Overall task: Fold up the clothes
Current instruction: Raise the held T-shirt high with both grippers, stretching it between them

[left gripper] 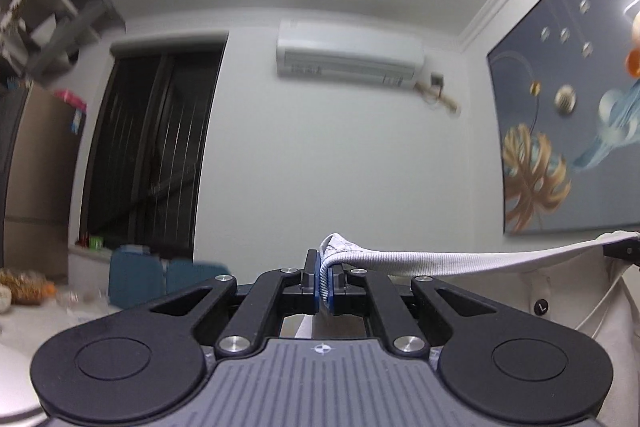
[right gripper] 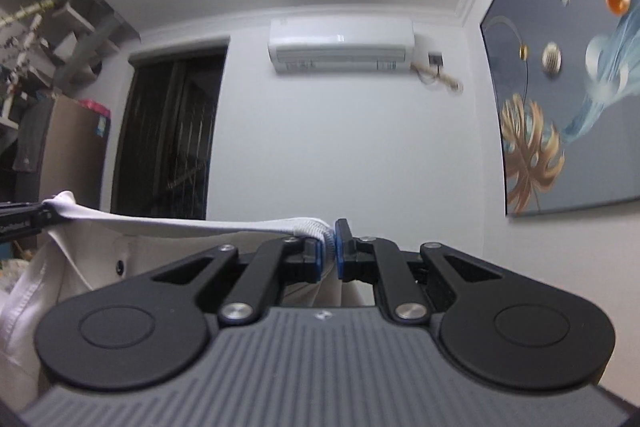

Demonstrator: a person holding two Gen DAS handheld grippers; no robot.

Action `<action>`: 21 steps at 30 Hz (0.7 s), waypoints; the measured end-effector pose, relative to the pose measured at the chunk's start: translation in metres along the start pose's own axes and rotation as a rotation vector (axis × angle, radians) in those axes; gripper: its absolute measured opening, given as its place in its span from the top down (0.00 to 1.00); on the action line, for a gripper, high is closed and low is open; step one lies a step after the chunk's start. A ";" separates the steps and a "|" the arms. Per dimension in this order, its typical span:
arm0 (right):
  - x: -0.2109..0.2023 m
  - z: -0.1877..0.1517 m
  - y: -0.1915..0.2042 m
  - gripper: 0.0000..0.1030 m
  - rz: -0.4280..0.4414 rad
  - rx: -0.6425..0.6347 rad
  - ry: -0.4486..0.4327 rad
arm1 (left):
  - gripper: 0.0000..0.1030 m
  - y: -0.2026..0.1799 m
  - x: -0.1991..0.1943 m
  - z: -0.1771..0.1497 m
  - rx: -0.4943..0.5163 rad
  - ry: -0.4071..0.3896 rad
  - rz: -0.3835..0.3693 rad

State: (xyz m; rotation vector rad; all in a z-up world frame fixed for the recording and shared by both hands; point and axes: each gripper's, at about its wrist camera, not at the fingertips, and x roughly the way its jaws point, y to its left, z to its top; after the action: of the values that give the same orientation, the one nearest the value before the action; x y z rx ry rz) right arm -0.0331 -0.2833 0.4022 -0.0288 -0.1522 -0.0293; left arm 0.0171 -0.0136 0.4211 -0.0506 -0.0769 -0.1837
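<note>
A white garment with a ribbed hem hangs stretched in the air between both grippers. In the left wrist view my left gripper (left gripper: 325, 269) is shut on one end of the ribbed band (left gripper: 420, 259), which runs taut to the right, where the tip of the other gripper (left gripper: 622, 251) pinches it. The garment's body (left gripper: 520, 291) with a dark button droops below. In the right wrist view my right gripper (right gripper: 333, 247) is shut on the other end of the band (right gripper: 224, 225), which leads left to the left gripper's tip (right gripper: 28, 217). White cloth (right gripper: 80, 267) hangs under it.
Both views face a pale wall with an air conditioner (left gripper: 350, 55), a dark window (left gripper: 148, 147) and a large painting (left gripper: 568, 131) on the right wall. Shelves and a brown cabinet (left gripper: 36, 179) stand at left. Blue boxes (left gripper: 136, 279) and clutter lie low at left.
</note>
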 end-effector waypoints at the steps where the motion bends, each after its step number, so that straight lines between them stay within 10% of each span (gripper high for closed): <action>1: 0.018 -0.015 0.001 0.90 -0.004 0.001 0.031 | 0.96 0.003 0.024 -0.015 -0.006 0.030 0.008; 9: 0.196 -0.190 -0.008 0.90 -0.059 0.016 0.313 | 0.94 0.023 0.243 -0.205 -0.027 0.293 0.062; 21: 0.454 -0.547 -0.043 0.90 -0.098 0.065 0.582 | 0.91 0.056 0.517 -0.567 -0.016 0.613 0.123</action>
State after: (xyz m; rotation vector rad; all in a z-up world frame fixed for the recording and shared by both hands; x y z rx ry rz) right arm 0.4963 -0.3551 -0.0684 0.0525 0.4273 -0.1290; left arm 0.5747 -0.0840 -0.1044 -0.0131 0.5383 -0.0709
